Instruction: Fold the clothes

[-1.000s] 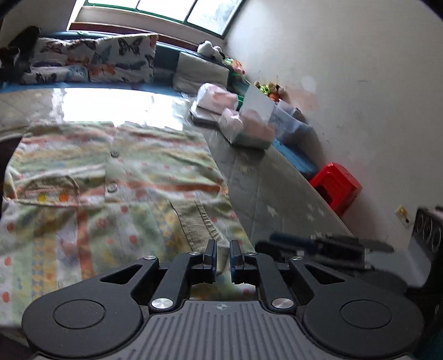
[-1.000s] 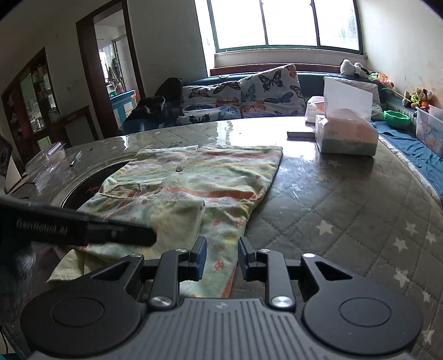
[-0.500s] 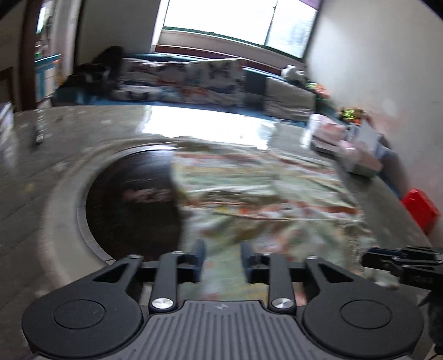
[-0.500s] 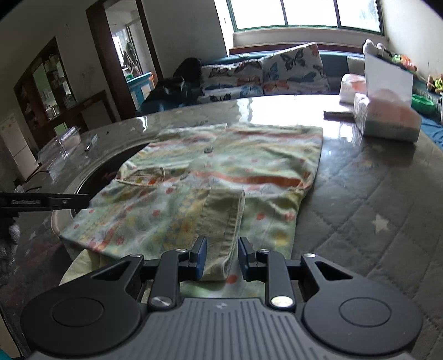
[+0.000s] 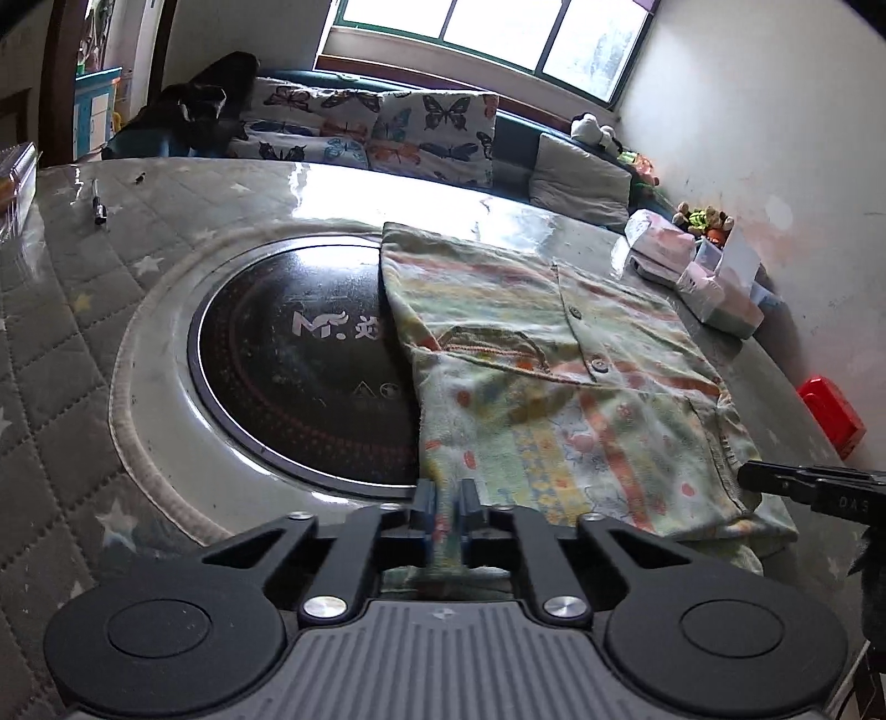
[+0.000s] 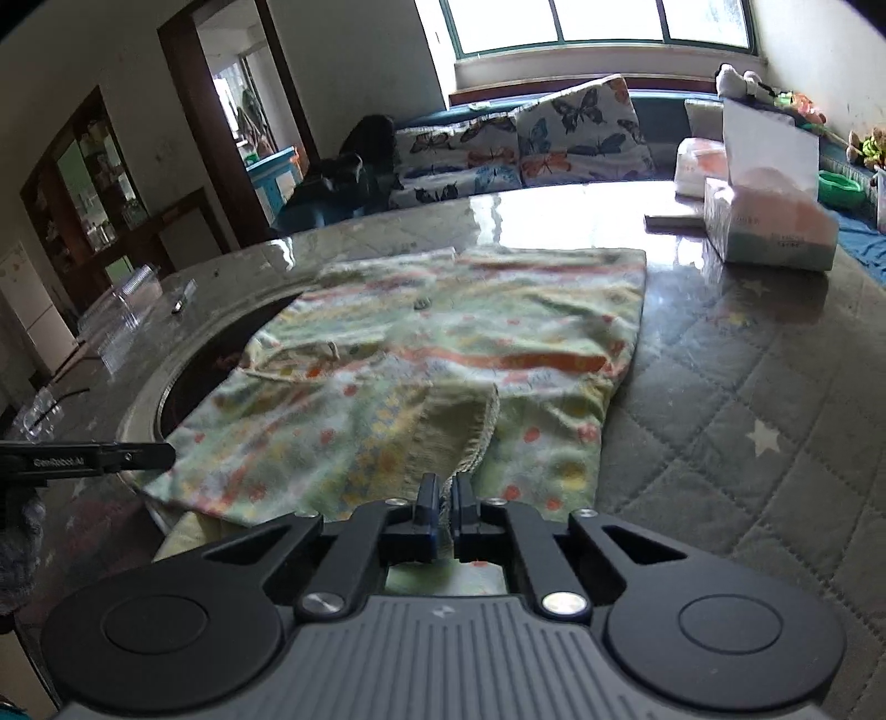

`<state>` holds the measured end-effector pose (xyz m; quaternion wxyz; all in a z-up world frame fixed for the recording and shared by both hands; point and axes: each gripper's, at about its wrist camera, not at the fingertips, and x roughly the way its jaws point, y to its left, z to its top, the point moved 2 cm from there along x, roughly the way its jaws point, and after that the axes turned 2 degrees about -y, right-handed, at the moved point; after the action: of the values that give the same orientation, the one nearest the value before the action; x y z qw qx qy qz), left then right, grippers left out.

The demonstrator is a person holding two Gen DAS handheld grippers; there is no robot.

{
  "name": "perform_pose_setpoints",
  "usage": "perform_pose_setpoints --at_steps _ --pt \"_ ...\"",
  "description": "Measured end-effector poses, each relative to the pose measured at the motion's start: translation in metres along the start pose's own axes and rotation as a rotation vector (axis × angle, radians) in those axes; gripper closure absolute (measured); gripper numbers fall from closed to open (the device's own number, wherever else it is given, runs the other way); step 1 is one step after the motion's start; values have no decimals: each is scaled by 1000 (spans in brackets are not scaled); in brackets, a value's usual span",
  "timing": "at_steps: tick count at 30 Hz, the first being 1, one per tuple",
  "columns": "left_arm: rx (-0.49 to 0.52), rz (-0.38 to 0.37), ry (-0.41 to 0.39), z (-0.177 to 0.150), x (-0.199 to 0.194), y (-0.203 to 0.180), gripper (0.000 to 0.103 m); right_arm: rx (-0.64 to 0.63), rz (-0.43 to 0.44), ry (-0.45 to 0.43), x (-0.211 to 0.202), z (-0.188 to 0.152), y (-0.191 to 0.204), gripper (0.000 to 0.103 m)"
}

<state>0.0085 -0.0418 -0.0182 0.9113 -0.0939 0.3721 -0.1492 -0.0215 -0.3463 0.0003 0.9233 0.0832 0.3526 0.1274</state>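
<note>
Since half a second ago both tools have dropped to the shirt's near edge and pinched shut on it; before that their jaws stood narrowly apart above the cloth. The left gripper (image 5: 446, 501) now has its jaws closed on the shirt (image 5: 554, 387) at the near left corner of the cloth, with a strip of patterned fabric caught between the tips. The right gripper (image 6: 441, 498) has its jaws closed on the near edge of the shirt (image 6: 443, 354) too, just below the olive ribbed cuff (image 6: 459, 421) of a folded-in sleeve. Each tool shows in the other's view: the right gripper (image 5: 814, 487) comes in at the shirt's near right corner, the left gripper (image 6: 88, 458) at its near left corner.

The shirt lies flat on the table (image 5: 66, 354), buttoned placket (image 5: 581, 338) upward, sleeves folded inward. It lies partly over the right side of the round black hob (image 5: 288, 360) sunk into the table's middle, and otherwise on the quilted cover to the right. Its near edge hangs a little over the table's near edge, where a paler layer shows beneath.

Toward the far right edge of the table stand a tissue box (image 6: 769, 227) and a pink pack (image 6: 700, 166), well apart from the shirt. A small dark tool (image 5: 98, 204) lies near the far left edge. Behind the table runs a bench with butterfly cushions (image 5: 432, 133) under the window (image 5: 493, 27).
</note>
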Motion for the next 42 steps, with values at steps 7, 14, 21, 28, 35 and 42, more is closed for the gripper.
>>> perform_pose_setpoints --at_steps 7,14,21,28,35,42 --pt "-56 -18 -30 3 -9 12 100 14 21 -41 -18 3 6 100" --pt "-91 3 -19 6 -10 23 99 -1 -14 4 -7 -3 -4 97" --pt "-50 -39 -70 37 -8 4 99 -77 -6 -29 10 22 6 95" --pt "0 -74 -8 50 46 -19 98 -134 -15 1 40 25 11 92" --pt "-33 -29 19 45 64 1 100 -139 -11 16 44 23 10 91" --pt "19 -45 14 42 46 -9 99 -214 10 64 29 6 25 83"
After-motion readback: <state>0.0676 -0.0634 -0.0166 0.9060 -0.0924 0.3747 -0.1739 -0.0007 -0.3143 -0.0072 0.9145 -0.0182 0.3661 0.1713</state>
